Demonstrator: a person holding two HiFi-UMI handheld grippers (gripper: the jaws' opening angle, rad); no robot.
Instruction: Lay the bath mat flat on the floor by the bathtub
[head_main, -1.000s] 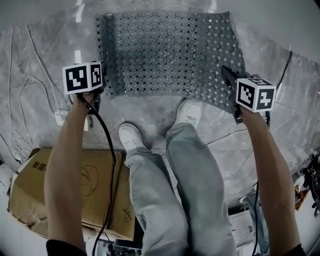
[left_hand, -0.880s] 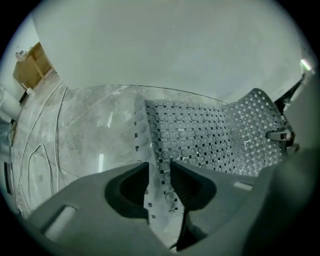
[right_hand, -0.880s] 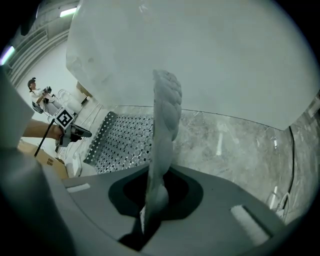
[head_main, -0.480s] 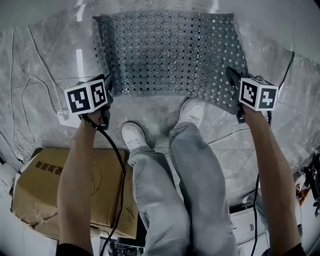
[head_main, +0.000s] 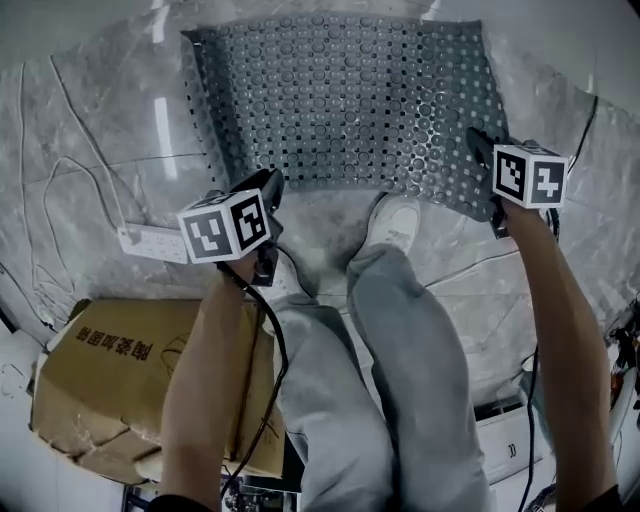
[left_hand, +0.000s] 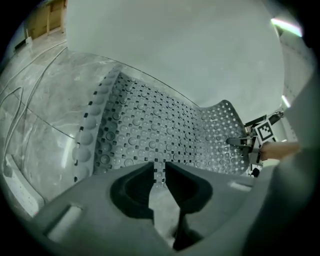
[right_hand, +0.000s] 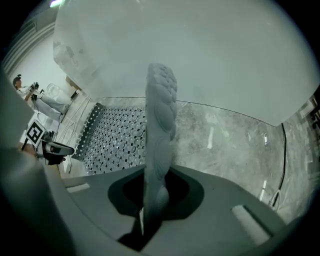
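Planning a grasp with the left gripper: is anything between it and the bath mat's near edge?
Nothing visible does: the left gripper, jaws just closing on nothing, is right at the bath mat's near edge.

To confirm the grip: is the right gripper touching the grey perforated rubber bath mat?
Touching. The right gripper view shows the right gripper clamped on the bath mat, whose edge stands between its jaws.
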